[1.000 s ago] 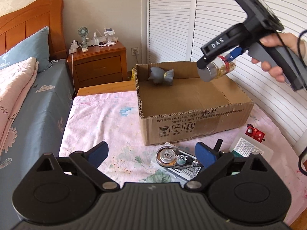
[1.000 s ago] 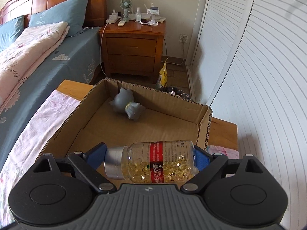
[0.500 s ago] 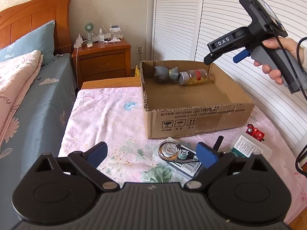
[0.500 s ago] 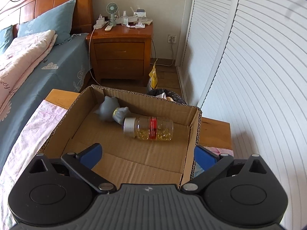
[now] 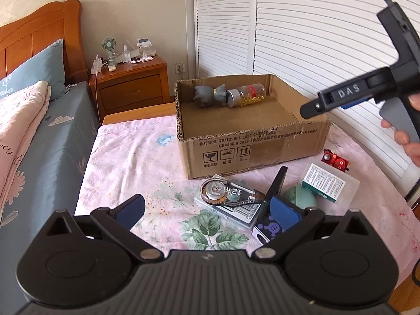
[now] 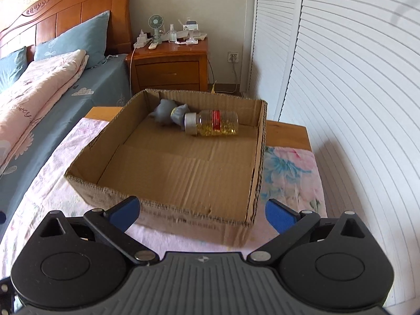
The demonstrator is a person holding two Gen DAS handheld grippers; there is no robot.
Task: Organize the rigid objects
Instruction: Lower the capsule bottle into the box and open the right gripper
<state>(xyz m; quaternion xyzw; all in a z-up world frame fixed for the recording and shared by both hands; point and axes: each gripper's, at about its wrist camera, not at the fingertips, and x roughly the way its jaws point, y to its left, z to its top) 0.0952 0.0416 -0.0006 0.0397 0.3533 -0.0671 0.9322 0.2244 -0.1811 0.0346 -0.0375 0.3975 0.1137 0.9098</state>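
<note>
Inside the cardboard box (image 6: 168, 210), by the far wall, a capsule bottle (image 6: 212, 122) is laid on its side, its cap touching a grey figurine (image 6: 168, 111). Well short of it, the right gripper (image 6: 202, 211) is spread wide and empty; likewise the left gripper (image 5: 207, 208), held over the tape dispenser (image 5: 227, 191).

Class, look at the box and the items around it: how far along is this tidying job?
Done: a grey figurine and a capsule bottle lie in the cardboard box. In hand: nothing; the right gripper and left gripper are open. Left: correction tape, red toy, a green ball.
</note>
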